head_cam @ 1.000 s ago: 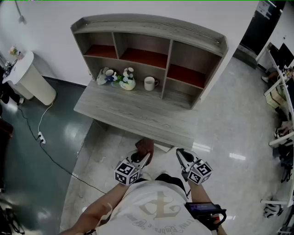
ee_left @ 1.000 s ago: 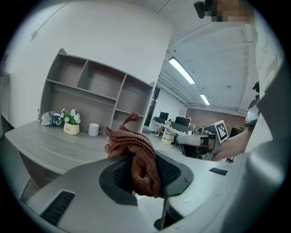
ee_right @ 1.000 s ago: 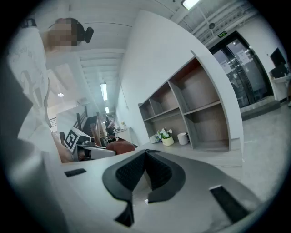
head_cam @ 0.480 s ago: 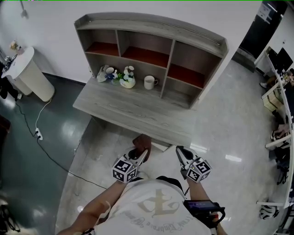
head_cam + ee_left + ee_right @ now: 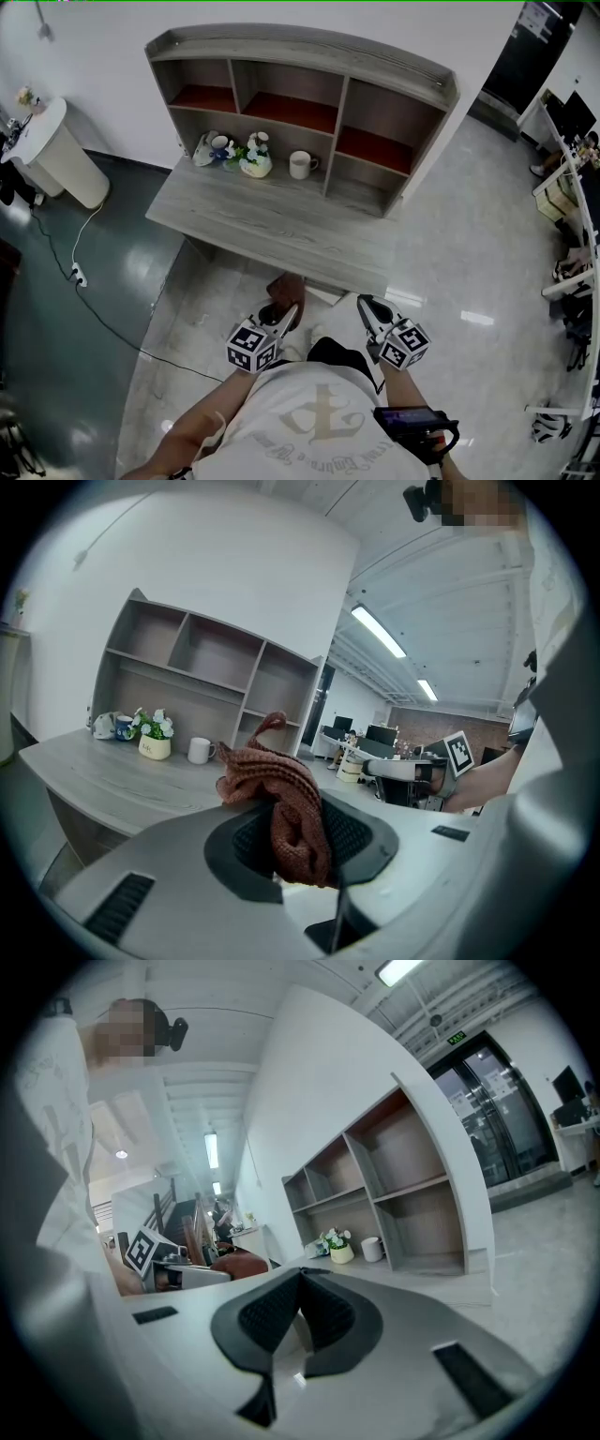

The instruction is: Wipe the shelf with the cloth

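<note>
A grey wooden shelf unit [image 5: 300,94] with open compartments stands on a desk [image 5: 272,230] against the white wall. My left gripper [image 5: 284,314] is shut on a reddish-brown knitted cloth [image 5: 284,292], held low in front of the desk's near edge; the cloth [image 5: 277,799] bunches up between the jaws of my left gripper [image 5: 291,832]. My right gripper [image 5: 367,311] is beside it, shut with nothing in it; in the right gripper view its jaws meet at the tips [image 5: 300,1312]. The shelf unit [image 5: 384,1194] and the left gripper's cloth [image 5: 239,1265] show there too.
A white mug [image 5: 300,165], a flower pot [image 5: 254,161] and small cups [image 5: 214,148] sit in the lower compartments. A white bin [image 5: 58,155] stands at the left, with a cable [image 5: 94,300] across the floor. Office desks [image 5: 572,187] are at the right.
The view has shifted slightly; both grippers sit a little lower in the picture. The cloth stays held in the left gripper.
</note>
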{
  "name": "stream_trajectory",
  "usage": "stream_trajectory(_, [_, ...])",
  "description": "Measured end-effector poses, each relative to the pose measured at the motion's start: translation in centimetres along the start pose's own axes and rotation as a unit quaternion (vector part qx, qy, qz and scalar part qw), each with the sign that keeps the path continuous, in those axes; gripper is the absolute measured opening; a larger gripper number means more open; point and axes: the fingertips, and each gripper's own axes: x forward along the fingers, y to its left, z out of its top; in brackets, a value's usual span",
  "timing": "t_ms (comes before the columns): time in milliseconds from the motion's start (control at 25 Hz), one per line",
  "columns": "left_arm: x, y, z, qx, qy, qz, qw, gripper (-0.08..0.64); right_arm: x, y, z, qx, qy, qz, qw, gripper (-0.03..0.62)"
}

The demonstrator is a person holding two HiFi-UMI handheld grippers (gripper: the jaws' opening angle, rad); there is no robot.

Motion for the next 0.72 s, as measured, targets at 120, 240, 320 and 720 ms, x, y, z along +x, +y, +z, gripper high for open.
stream_trajectory(120, [0.5,0.0,0.0,0.001,0.004,-0.002,1.0000,0.097,-0.2,-0.5,-0.2,0.006,-0.003,-0.004,1.000,0.005])
stream_trajectory(240, [1.2,0.0,0.1,0.004,0.008,-0.005,0.9999,0.097,-0.3,-1.3,-0.3,0.012,-0.005,-0.007,1.000,0.005])
stream_trajectory(320, [2.0,0.3,0.4,0.008,0.009,-0.006,0.9999,0.097,0.1,-2.1,-0.2,0.013,-0.008,-0.008,1.000,0.005])
stream_trajectory(720, [6.4,3.0,3.7,0.026,0.002,-0.004,0.9996,0.097,3.8,-5.9,2.0,0.009,-0.020,0.004,1.000,0.005])
